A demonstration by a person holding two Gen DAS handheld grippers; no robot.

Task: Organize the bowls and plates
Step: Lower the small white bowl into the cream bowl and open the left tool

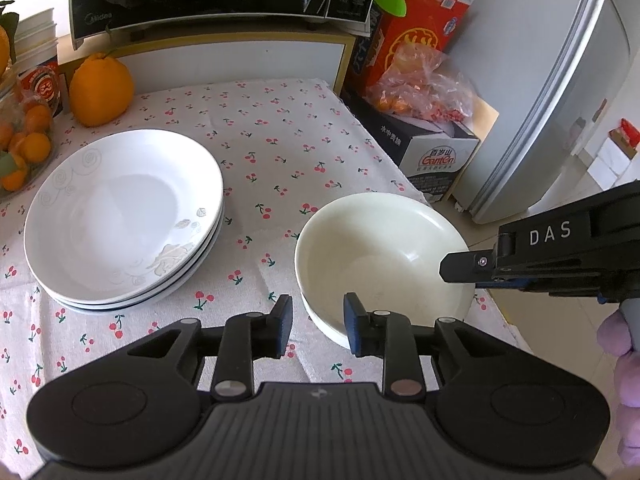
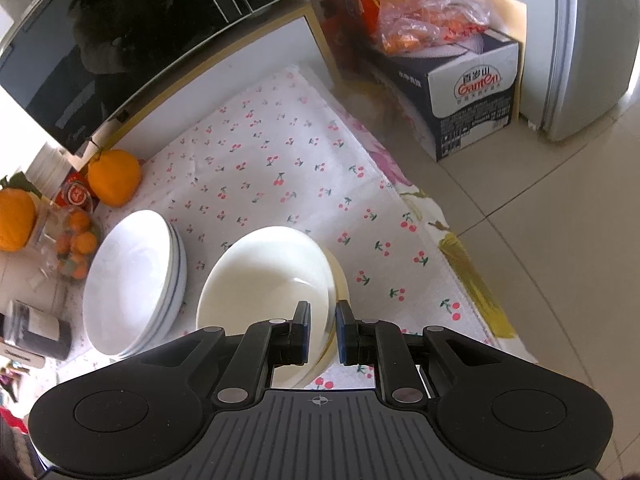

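On the cherry-print cloth (image 1: 280,152) covering the desk, three round, glossy white plates (image 1: 124,216) lie stacked face-up at the left, with a cream bowl stack (image 1: 380,256) of at least two, tilted, to their right. The left gripper (image 1: 318,326) hovers partly open and empty at the bowls' near edge. The right gripper (image 2: 322,332) pinches the top bowl's rim (image 2: 326,320) between nearly closed jaws.
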